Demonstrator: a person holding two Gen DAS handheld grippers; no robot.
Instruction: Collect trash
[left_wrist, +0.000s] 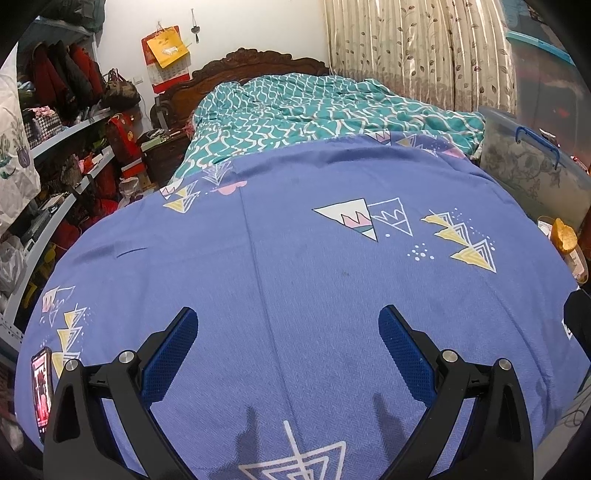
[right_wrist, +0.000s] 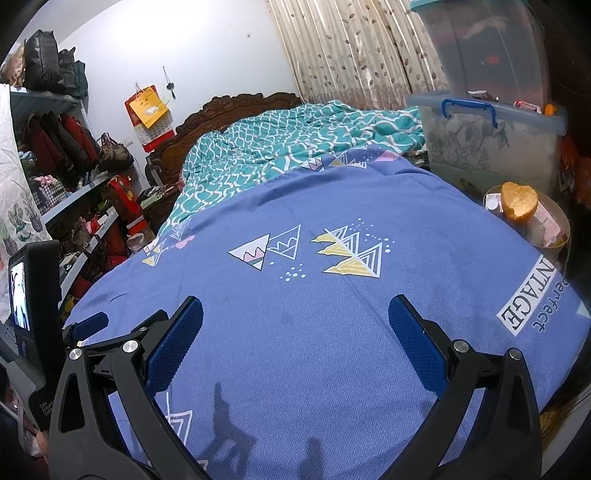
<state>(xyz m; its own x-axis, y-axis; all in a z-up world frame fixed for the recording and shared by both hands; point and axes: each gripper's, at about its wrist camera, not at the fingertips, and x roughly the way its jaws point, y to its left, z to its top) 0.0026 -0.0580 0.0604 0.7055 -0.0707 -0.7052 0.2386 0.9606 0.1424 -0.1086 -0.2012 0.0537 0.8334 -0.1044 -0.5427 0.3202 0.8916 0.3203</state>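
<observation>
A round beige bin stands beside the bed's right edge. It holds an orange-yellow crumpled lump and some printed wrappers. In the left wrist view the same bin and lump show at the far right. My left gripper hovers open over the blue patterned bedsheet with nothing between its fingers. My right gripper is open as well, empty, above the same sheet. No loose trash shows on the sheet.
A teal quilt is bunched toward the carved headboard. Clear storage boxes stack at the right by the curtain. Cluttered shelves line the left wall. A phone lies at the bed's left edge. The left unit's screen shows at the left.
</observation>
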